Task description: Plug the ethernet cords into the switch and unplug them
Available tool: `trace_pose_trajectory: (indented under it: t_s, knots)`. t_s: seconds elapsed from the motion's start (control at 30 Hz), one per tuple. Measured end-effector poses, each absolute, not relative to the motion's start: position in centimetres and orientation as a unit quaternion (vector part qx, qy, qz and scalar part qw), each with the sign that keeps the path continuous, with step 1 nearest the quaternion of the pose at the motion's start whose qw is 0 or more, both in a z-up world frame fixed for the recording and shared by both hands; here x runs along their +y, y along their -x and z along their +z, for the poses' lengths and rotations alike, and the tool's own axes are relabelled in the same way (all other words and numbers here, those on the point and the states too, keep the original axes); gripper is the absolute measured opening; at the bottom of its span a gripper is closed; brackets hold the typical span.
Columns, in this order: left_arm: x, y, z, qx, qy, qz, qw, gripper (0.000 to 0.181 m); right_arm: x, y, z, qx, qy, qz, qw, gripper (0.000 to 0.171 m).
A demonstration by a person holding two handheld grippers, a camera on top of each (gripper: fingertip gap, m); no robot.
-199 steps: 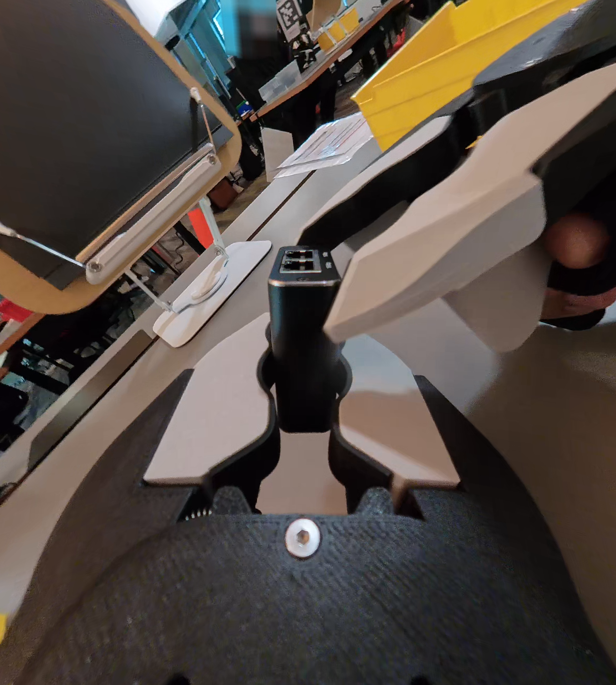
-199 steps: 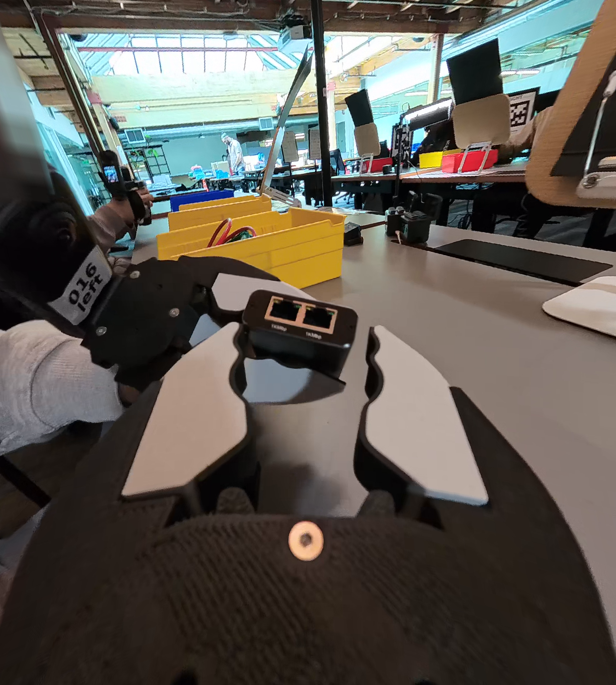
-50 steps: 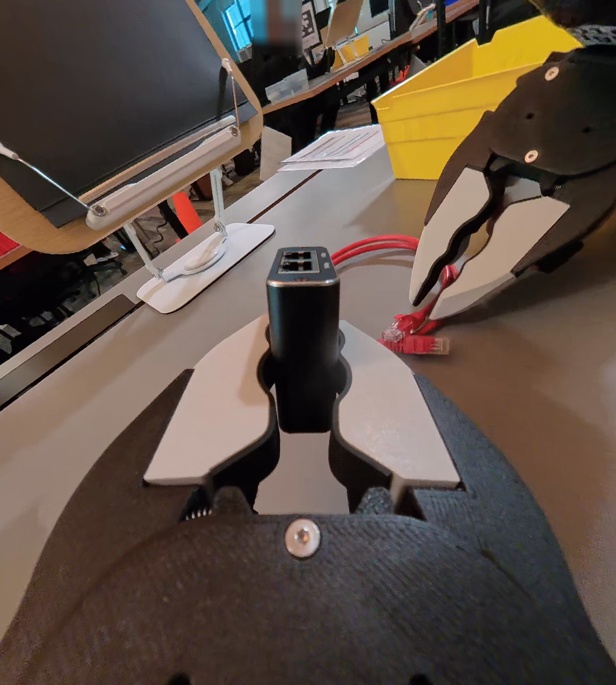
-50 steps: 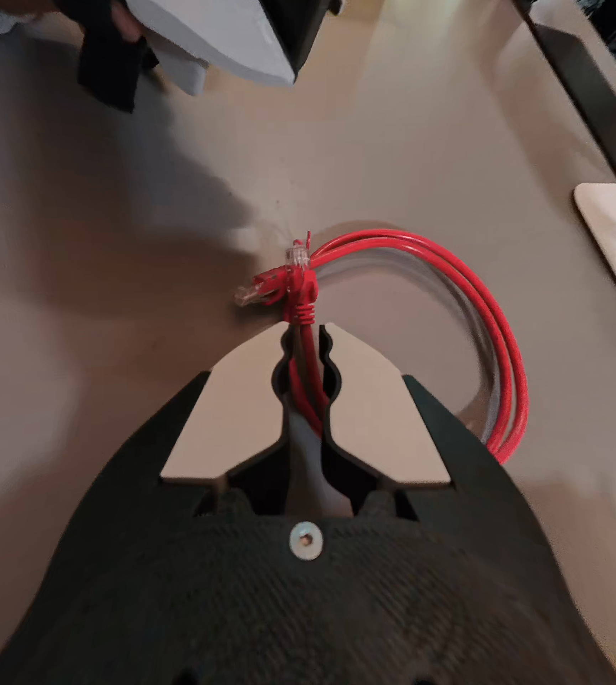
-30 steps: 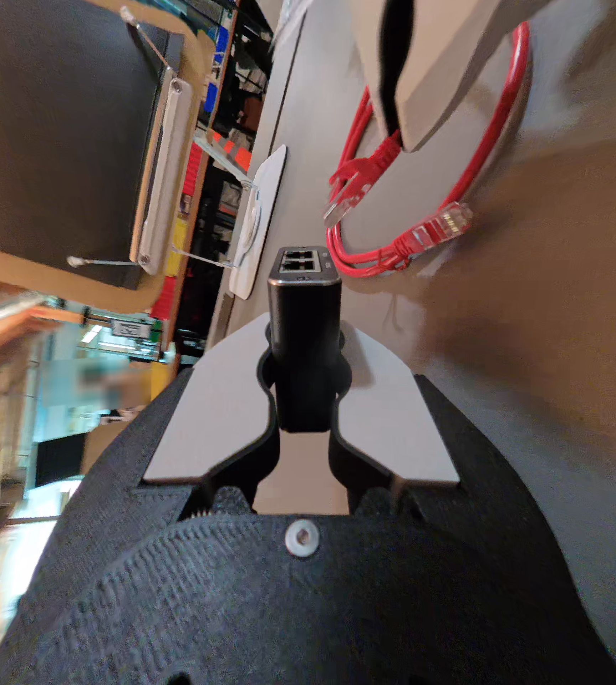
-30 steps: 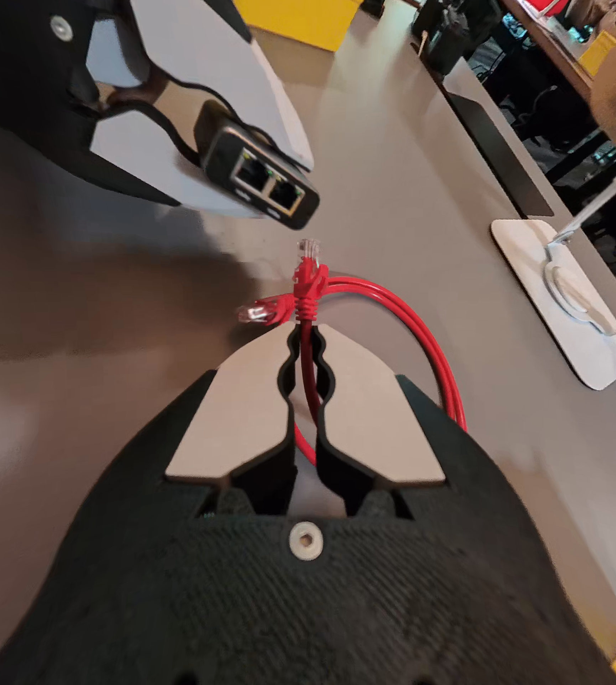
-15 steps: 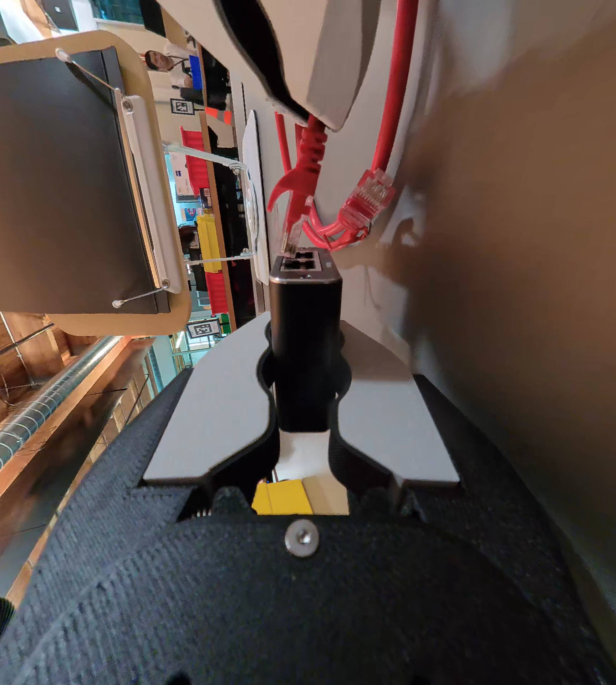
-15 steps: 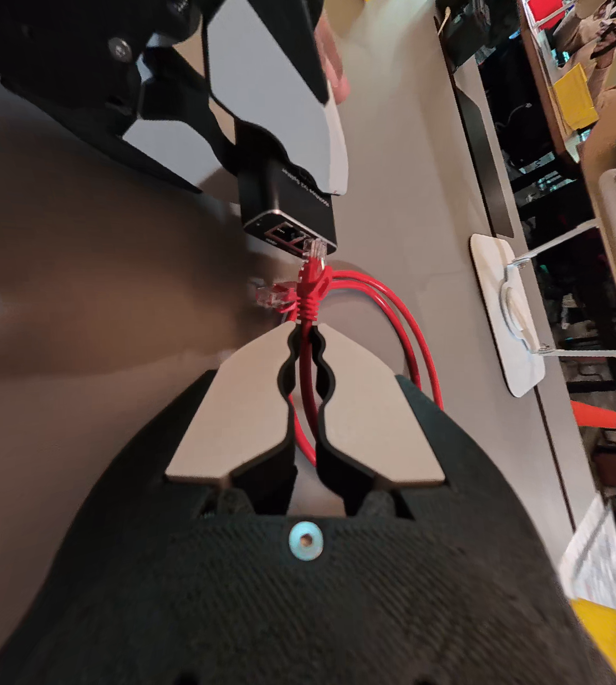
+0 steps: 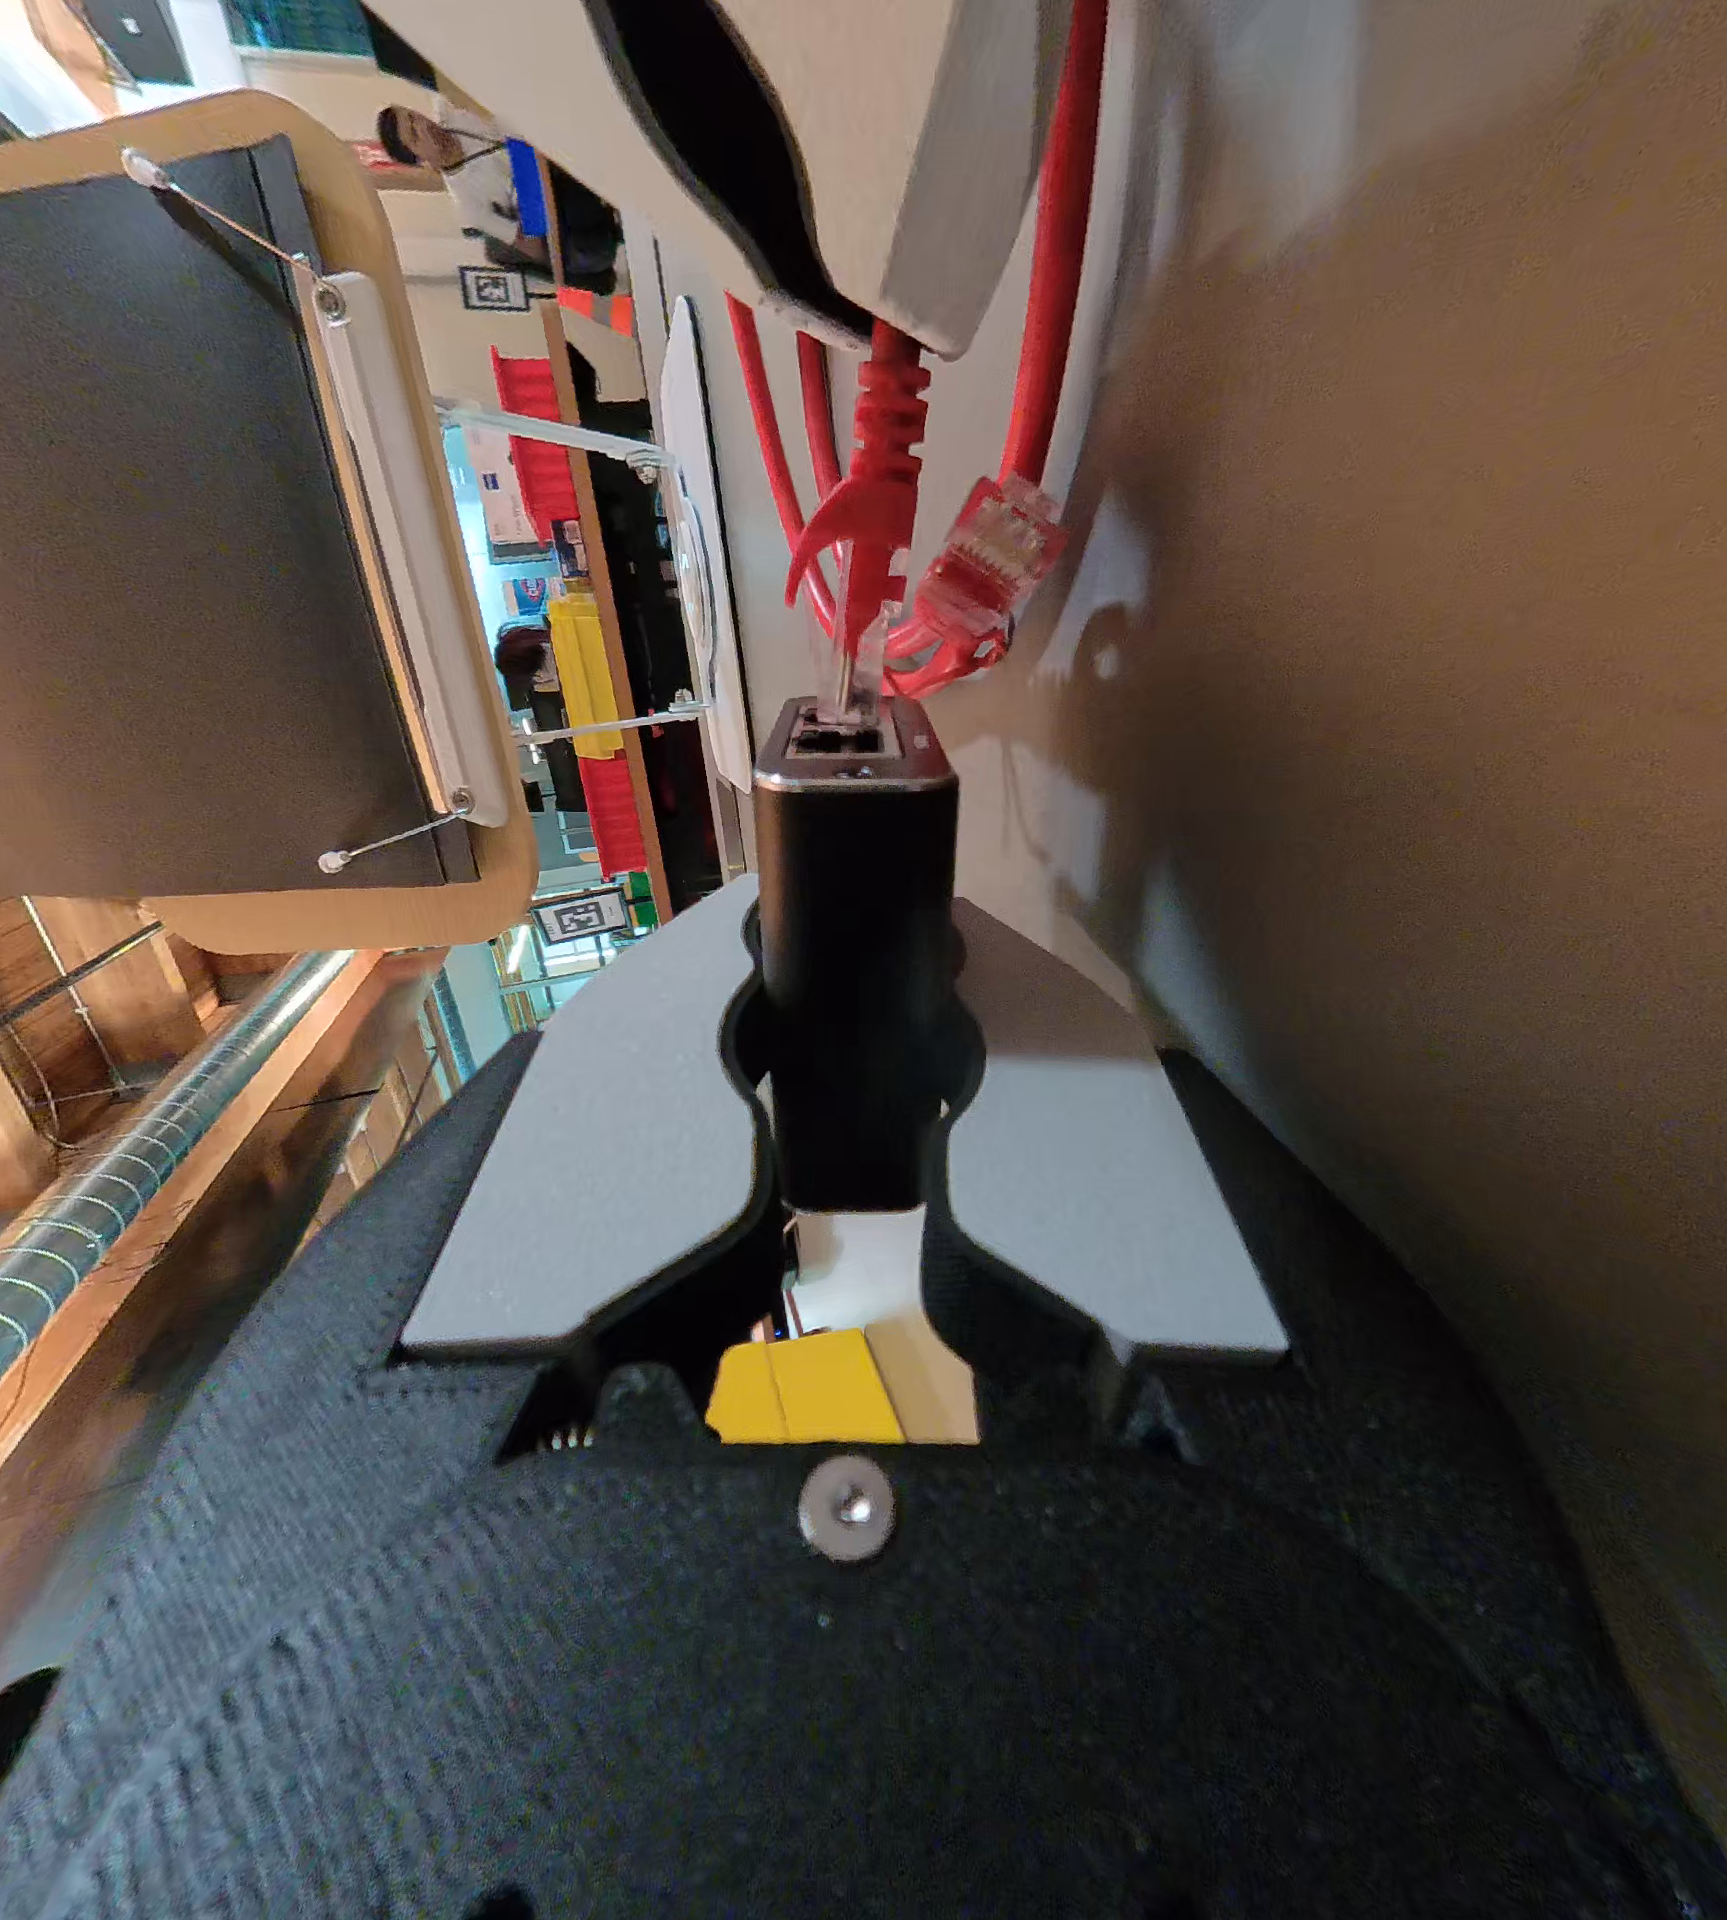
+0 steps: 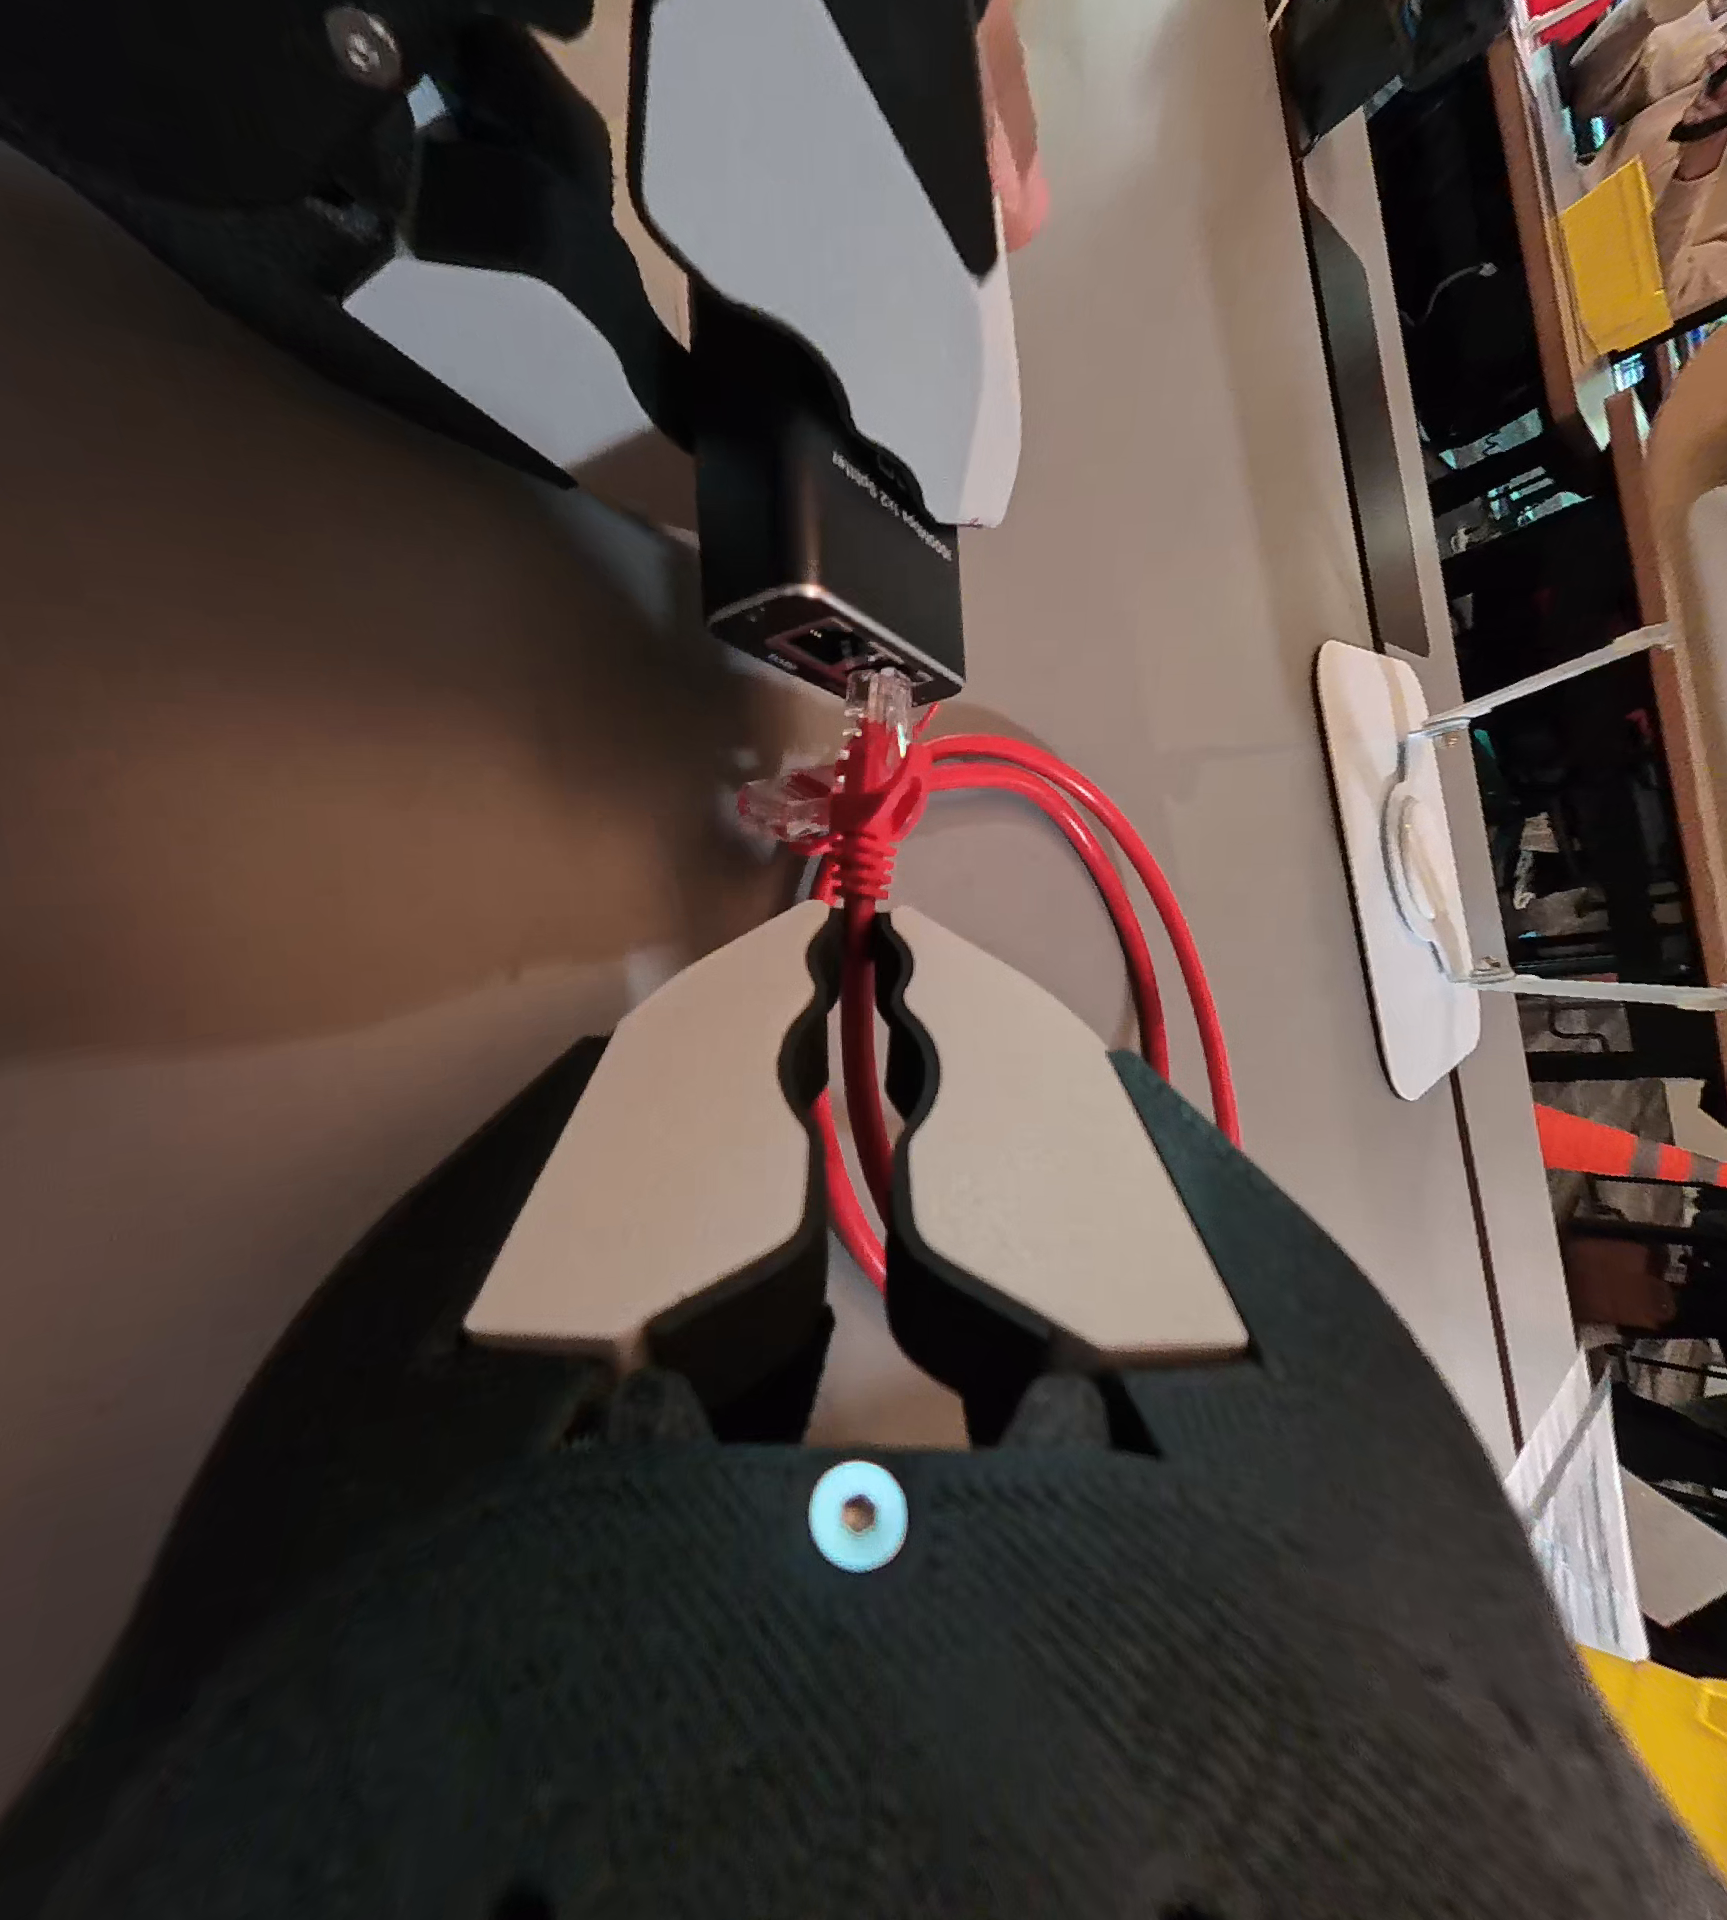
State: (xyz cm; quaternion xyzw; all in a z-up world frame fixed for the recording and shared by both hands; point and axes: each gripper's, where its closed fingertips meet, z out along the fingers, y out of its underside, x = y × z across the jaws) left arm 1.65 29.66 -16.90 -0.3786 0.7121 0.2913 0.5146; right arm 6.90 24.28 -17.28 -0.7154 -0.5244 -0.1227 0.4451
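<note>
Left wrist view, nearest first: the left gripper (image 9: 854, 997) has its two pale fingers (image 9: 620, 1132) pressed onto the sides of the black switch (image 9: 854, 977), which stands out past the fingertips with its port face (image 9: 843, 740) pointing away from the camera; just beyond that face, the clear plug (image 9: 864, 649) of a red ethernet cord (image 9: 1051, 312) meets one of the ports, though how deep it sits cannot be told; the plug's ribbed red boot (image 9: 885, 457) runs back into the tips of the right gripper (image 9: 890, 322), which comes in from the top edge; a second clear plug (image 9: 994, 551) of the same cord lies loose beside it against the grey table (image 9: 1461, 727); farther off stand a board on a white stand (image 9: 698, 540) and other desks.

Right wrist view, nearest first: the right gripper (image 10: 857, 920) is pinching the red cord just behind the boot (image 10: 869, 821), fingers (image 10: 693, 1122) nearly together around it; the held plug (image 10: 874, 701) touches the switch (image 10: 828, 561) at its port face, while the spare plug (image 10: 781, 805) points off to the left; the cord loops (image 10: 1181, 935) round over the table (image 10: 267, 831) toward its far edge; the left gripper (image 10: 817, 416) clamps the switch from above; the white stand base (image 10: 1399, 862) sits near the table's far edge.
</note>
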Motion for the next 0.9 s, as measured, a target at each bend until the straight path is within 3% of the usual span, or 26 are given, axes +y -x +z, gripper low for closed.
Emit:
trace_pose_trajectory:
  t_s: [0.9]
  knots:
    - [29.6,-1.2,-18.1,0.727,0.397,0.260,0.497,0.027,24.1,-6.3,-17.2,-0.532,0.707,-0.115,0.452,0.005]
